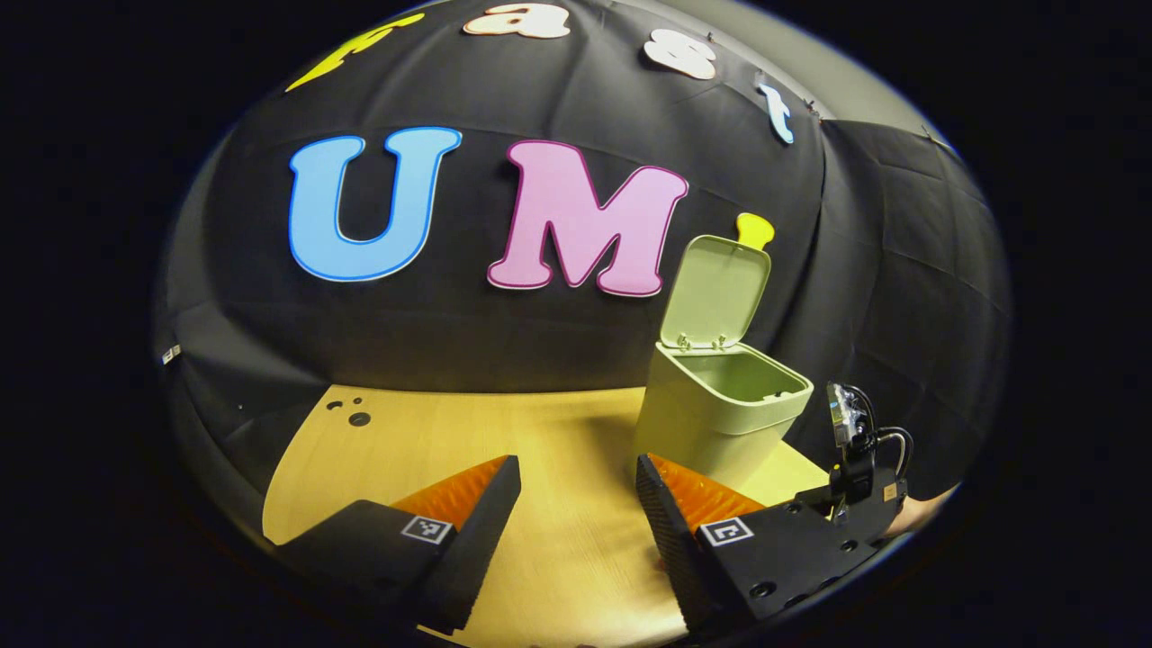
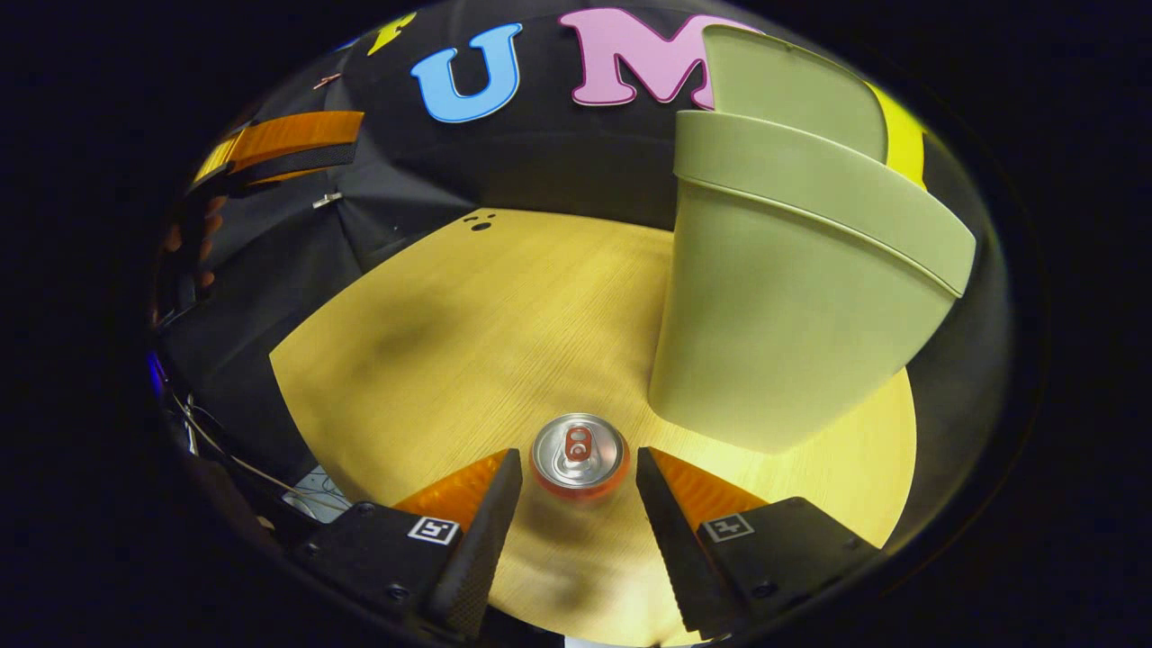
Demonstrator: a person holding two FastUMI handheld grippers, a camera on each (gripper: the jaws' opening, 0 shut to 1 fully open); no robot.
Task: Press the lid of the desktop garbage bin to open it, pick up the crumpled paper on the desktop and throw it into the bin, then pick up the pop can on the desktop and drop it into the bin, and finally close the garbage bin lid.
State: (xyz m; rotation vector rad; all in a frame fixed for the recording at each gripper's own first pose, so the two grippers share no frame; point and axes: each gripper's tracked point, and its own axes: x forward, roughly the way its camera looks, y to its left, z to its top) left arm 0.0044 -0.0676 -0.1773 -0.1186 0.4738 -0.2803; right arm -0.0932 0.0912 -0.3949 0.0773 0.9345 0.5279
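Wood desktop (image 2: 432, 360) — 1 pop can (image 2: 578, 454), 1 bin (image 2: 783, 315)

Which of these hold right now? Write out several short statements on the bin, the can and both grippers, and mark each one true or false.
1. The bin's lid is raised. True.
2. The pop can lies on its side. False: it stands upright on the table, its top facing the camera.
3. The right gripper is open, with the can between its fingers. True.
4. The left gripper is shut on crumpled paper. False: it is open, holding nothing.
5. The can is inside the bin. False: it stands on the table beside the bin.
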